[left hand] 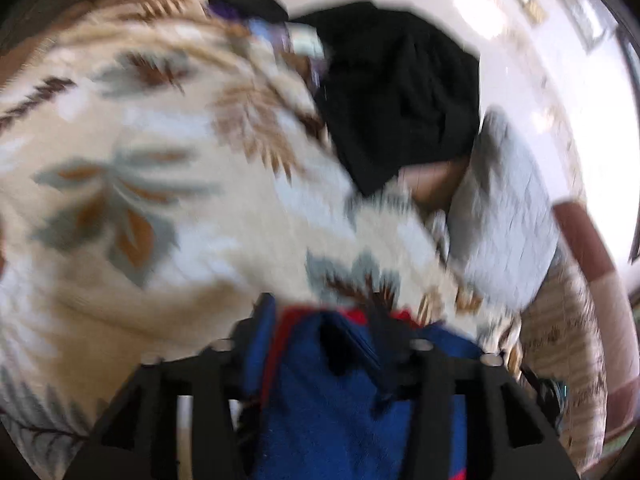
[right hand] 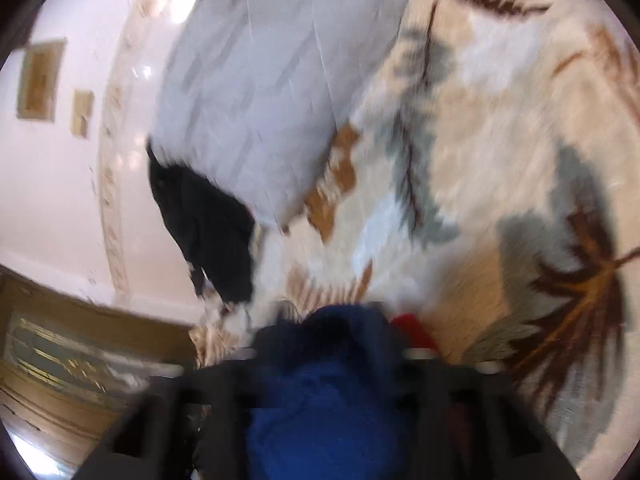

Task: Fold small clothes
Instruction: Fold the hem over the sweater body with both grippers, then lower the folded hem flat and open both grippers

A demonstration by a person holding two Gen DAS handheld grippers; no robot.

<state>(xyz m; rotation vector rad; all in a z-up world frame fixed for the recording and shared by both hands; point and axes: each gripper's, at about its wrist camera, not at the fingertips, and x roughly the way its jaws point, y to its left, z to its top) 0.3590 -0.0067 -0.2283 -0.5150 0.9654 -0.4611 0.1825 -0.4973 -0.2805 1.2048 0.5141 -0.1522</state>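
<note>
A blue garment with red trim (left hand: 340,408) lies bunched on a cream blanket with a leaf pattern (left hand: 140,160). In the left wrist view it fills the gap between the black fingers of my left gripper (left hand: 324,320), whose jaws stand apart. The right wrist view shows the same blue garment (right hand: 328,400) heaped between the widely spread fingers of my right gripper (right hand: 332,344), with a red edge (right hand: 412,330) beside the right finger. Both views are blurred, and the cloth hides the pads.
A black garment (left hand: 400,92) (right hand: 208,224) lies farther off on the blanket (right hand: 500,120), against a pale grey quilted pillow (left hand: 504,216) (right hand: 260,100). Behind them is a white wall. Gilded wooden furniture (right hand: 60,360) shows at the lower left of the right wrist view.
</note>
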